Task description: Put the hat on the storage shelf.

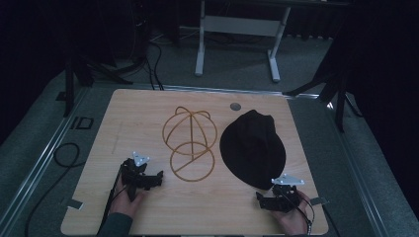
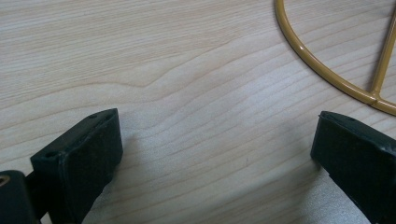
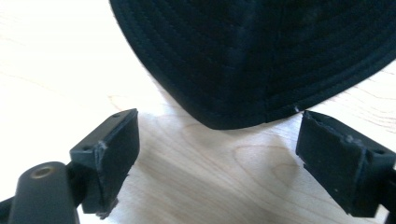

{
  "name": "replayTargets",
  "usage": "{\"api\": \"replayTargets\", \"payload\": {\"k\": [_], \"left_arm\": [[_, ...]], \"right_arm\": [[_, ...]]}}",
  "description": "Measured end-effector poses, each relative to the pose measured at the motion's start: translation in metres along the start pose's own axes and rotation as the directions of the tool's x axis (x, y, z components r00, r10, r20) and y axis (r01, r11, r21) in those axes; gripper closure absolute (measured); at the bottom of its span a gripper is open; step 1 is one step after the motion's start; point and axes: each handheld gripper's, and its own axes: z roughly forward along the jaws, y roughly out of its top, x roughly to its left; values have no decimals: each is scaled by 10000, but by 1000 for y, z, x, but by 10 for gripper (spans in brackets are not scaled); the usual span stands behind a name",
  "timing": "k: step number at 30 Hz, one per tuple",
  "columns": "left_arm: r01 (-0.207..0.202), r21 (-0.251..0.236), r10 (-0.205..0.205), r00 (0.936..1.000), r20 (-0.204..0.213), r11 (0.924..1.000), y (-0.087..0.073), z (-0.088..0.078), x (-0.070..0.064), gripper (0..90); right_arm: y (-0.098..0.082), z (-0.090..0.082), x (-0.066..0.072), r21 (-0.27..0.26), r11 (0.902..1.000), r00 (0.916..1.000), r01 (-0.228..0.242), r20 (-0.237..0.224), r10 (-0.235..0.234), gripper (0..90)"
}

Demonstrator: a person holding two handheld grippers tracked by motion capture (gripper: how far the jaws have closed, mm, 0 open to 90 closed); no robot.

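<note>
A black hat [image 1: 253, 148] lies flat on the right half of the wooden table [image 1: 123, 118]. Beside it, at the centre, stands a gold wire hat stand [image 1: 190, 143] with a round base ring [image 2: 327, 74]. My left gripper [image 1: 153, 178] rests on the table just left of that ring, jaws wide apart with bare wood between them [image 2: 212, 149]. My right gripper [image 1: 277, 197] sits at the near right, just short of the hat's brim [image 3: 243, 70]. It is open [image 3: 217, 149] with nothing between its jaws.
A small round grommet [image 1: 235, 106] is set in the table near the far edge. Cables [image 1: 64, 155] loop on the floor at the left. A white table frame [image 1: 237, 44] stands beyond the far edge.
</note>
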Motion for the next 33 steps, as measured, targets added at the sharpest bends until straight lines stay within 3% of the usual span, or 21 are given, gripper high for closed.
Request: {"api": "replayTargets", "payload": {"k": [6,13,28,33], "left_arm": [[2,-2,-2,10000,0,10000,0,0,0,24],[69,-9,-69,10000,-36,10000,1,1,0,24],[70,-6,-70,10000,-39,10000,1,1,0,24],[74,-8,-74,10000,-38,10000,1,1,0,24]], "right_arm": [[7,-6,2,-134,9996,9996,260,77,-259,117],[16,-11,-5,-165,9993,9993,346,-96,-348,138],[32,-7,-12,-66,9989,9989,467,-76,-468,147],[38,-4,-16,-408,9982,9990,442,-44,-444,149]]}}
